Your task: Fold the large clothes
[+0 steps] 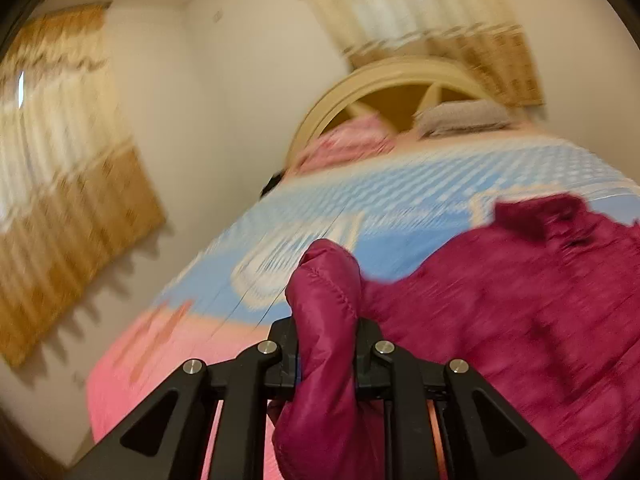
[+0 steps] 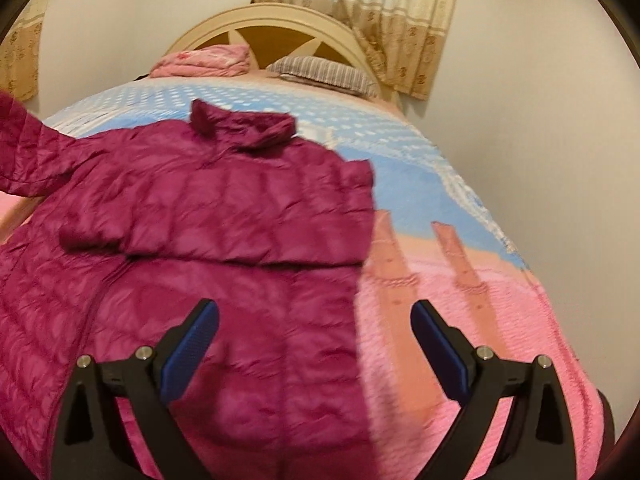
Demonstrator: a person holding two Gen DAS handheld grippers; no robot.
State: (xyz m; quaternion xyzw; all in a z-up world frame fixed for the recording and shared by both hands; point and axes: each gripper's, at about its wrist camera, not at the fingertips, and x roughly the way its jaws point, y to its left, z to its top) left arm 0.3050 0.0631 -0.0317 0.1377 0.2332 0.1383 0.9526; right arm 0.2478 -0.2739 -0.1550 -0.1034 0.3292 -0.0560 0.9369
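Observation:
A magenta quilted puffer jacket (image 2: 208, 216) lies spread on the bed, collar toward the headboard, with one sleeve folded across its chest. My left gripper (image 1: 326, 344) is shut on the end of the other sleeve (image 1: 324, 288) and holds it raised above the bedspread; the jacket body (image 1: 520, 300) lies to its right. That lifted sleeve shows at the left edge of the right wrist view (image 2: 28, 152). My right gripper (image 2: 314, 344) is open and empty, hovering over the jacket's lower right part, its blue pads (image 2: 192, 344) wide apart.
The bed has a blue and pink bedspread (image 2: 460, 264). A folded pink blanket (image 2: 204, 60) and a striped pillow (image 2: 320, 72) lie by the cream headboard (image 2: 280, 20). Curtains (image 1: 60, 180) hang on the walls left of the bed and behind it.

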